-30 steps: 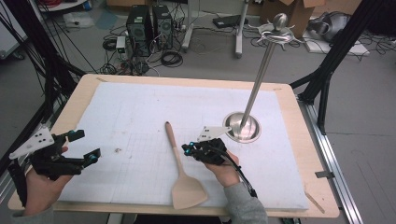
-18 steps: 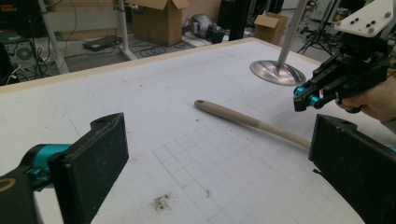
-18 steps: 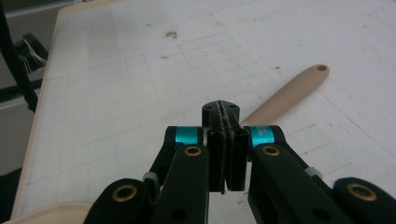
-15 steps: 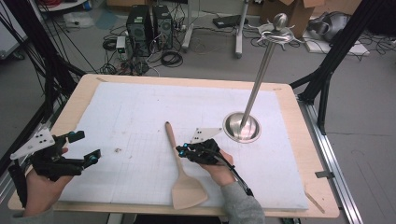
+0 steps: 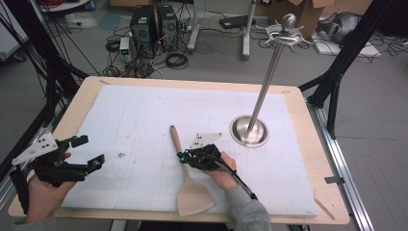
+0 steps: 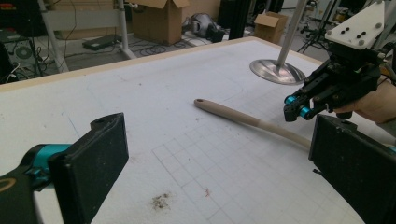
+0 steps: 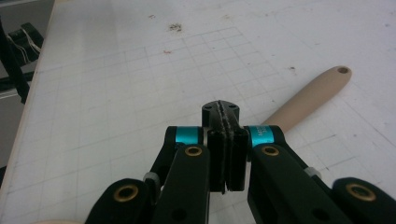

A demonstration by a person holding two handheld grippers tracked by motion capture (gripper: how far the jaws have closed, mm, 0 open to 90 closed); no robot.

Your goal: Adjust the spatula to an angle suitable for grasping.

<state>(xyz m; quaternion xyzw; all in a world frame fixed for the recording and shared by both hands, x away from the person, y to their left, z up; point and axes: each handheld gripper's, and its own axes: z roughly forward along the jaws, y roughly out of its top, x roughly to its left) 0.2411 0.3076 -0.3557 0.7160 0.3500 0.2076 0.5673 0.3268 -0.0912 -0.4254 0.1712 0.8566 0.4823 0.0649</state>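
High view has my right gripper [image 5: 182,156] sitting right at the handle of the wooden spatula [image 5: 188,185], about midway along it. The spatula lies flat on the white mat [image 5: 144,115], blade toward me, handle pointing away. From up there I honestly can't tell if the tips touch the wood or just sit beside it.

Right gripper view sorts out the claw state: both black pads are pressed flat together with nothing between them, so it's fully closed and empty. The handle with its little hanging hole runs off to the right, behind the tips.

Left gripper view gives the side angle the other two lack. My left gripper [image 6: 215,154] has its jaws spread wide, nothing in them, and through the gap I see the spatula handle and the right gripper just above it. It also shows some dark crumbs [image 6: 159,201] on the mat close by.

The metal stand [image 5: 250,130] with its tall pole is over on the right, well apart from the spatula.
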